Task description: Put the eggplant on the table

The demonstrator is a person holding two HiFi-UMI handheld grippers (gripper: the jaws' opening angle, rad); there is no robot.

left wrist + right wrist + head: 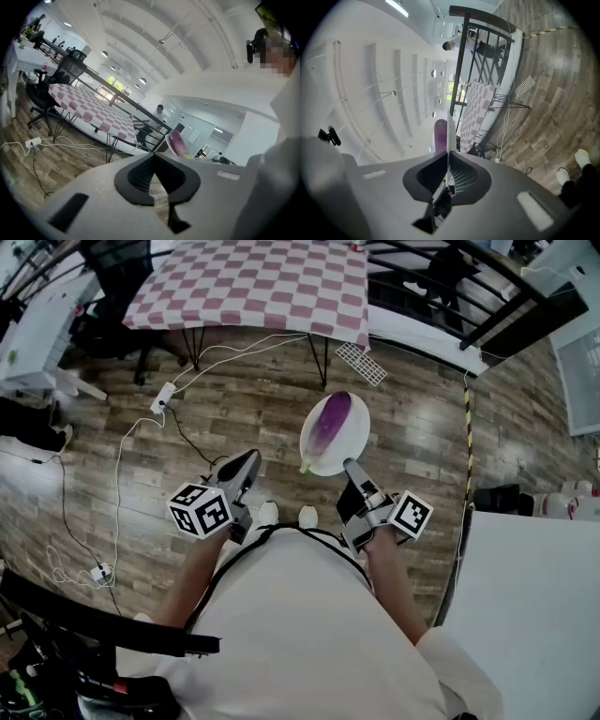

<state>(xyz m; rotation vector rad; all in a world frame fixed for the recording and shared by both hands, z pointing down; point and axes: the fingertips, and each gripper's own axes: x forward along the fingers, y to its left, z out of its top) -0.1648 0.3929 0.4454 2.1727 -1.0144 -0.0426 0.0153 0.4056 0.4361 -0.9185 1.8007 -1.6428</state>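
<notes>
Eggplant: the purple eggplant [328, 427] lies lengthwise on the plate [357, 439], its green stem end at the rim nearest the person.
Plate: white and round, held in the air over the wooden floor [234, 418], carried by one edge only.
Right gripper: the right gripper [352, 468] has its jaws clamped on the plate's near rim. In the right gripper view the plate stands edge-on between the pads, with the eggplant on its left face.
Left gripper: the left gripper [250, 459] hangs to the left of the plate, apart from it. Its jaws are together at the tips with nothing between them.
Table: the table with the pink-and-white checked cloth [253, 282] stands beyond the plate's far rim, well apart from it.
Floor clutter: a white power strip [161, 397] and its cables lie left of the plate. A white grid panel [361, 364] lies just past its far rim.
Person: white shoes [268, 514] show below the plate's near edge, between the two grippers.
</notes>
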